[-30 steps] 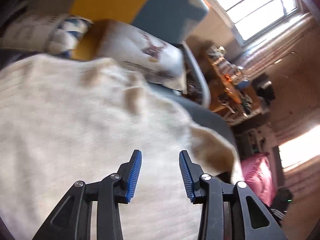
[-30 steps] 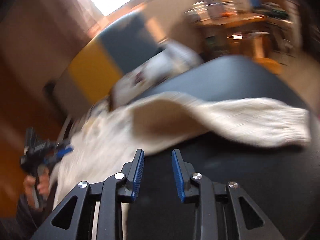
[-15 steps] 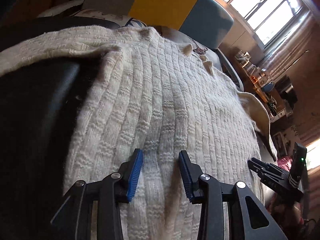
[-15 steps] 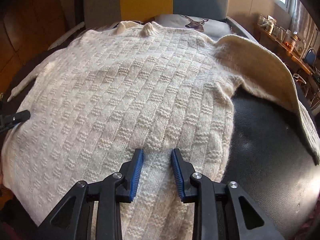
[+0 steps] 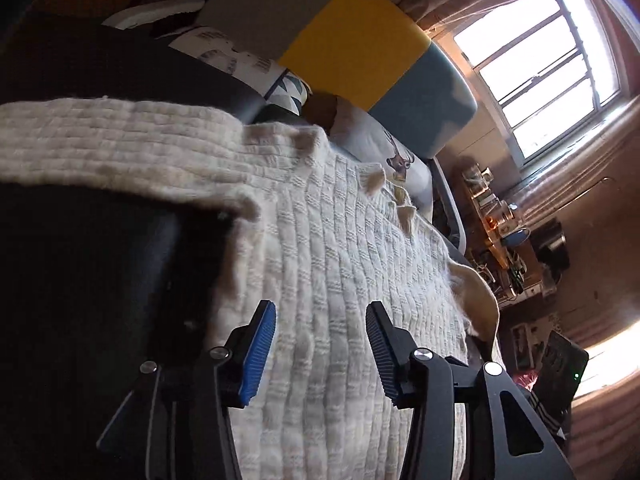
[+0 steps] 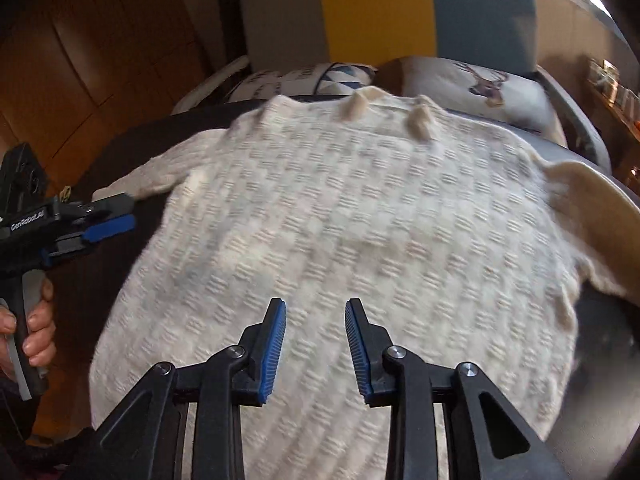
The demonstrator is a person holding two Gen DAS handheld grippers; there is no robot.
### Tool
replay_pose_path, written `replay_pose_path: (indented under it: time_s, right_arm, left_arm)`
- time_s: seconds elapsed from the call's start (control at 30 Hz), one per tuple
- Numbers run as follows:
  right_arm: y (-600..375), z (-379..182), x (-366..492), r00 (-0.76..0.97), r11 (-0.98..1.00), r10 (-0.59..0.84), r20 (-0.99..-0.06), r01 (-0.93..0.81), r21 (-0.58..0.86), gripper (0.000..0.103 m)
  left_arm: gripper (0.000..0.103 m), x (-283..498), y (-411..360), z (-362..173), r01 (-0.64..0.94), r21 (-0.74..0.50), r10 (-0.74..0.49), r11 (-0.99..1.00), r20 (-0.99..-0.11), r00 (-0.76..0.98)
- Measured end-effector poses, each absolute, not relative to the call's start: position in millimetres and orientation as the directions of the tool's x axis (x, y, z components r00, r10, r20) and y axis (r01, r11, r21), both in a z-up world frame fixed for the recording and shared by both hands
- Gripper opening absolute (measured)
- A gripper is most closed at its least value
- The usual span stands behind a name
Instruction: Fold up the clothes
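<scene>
Left wrist view: the left hand-held gripper (image 5: 320, 344) hovered with jaws apart, empty, over a cream sweater (image 5: 340, 248) spread flat on a dark surface (image 5: 88, 264). Right wrist view: the right hand-held gripper (image 6: 316, 344), likewise parted and empty, hung above the sweater's hem, near a sofa (image 6: 376, 12).

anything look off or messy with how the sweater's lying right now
Mostly fine: the cream sweater lies flat on the dark surface. Its right sleeve curls up along one edge instead of lying flat. Both grippers, left and right, are open above it.
</scene>
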State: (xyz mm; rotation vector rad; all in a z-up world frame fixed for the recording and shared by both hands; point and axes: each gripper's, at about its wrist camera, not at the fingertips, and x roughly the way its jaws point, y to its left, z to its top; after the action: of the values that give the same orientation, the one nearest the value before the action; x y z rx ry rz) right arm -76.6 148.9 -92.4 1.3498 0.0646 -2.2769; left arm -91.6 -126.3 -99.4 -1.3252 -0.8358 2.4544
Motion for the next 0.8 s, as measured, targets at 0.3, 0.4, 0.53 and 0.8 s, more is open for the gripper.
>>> replay_pose_path:
  time_s: [0.3,0.4,0.53,0.8]
  right_arm:
    - [124.2,-135.1,-40.3,-0.415,-0.839,-0.393,-0.821,0.527,0.135,0.031]
    - [137.7,-129.6,-43.1,-0.397,-0.847,-0.441,-0.805,0.480,0.228,0.031]
    - [158.6,-106.0,-30.3,-0.365,-0.809,-0.550,-0.751,0.455,0.371,0.032]
    - [255.6,-90.1,16.0,-0.460,-0.839,-0.543,-0.703,0.252,0.483,0.038]
  left_arm:
    - [0.011,-117.4,-138.7,-150.0,0.069,-0.453,0.365,-0.889,-0.791,-0.492]
    - [0.013,-117.4,-162.2,-138.9,0.132,-0.506,0.395,-0.852,-0.788,-0.473]
    - [0.033,-61.7,-202.4,-122.9,0.192,-0.597,0.428,-0.779,-0.729,-0.535]
    - [0.038,53.0,-211.2,-147.6,0.169,-0.743,0.609,-0.648,-0.638,-0.471]
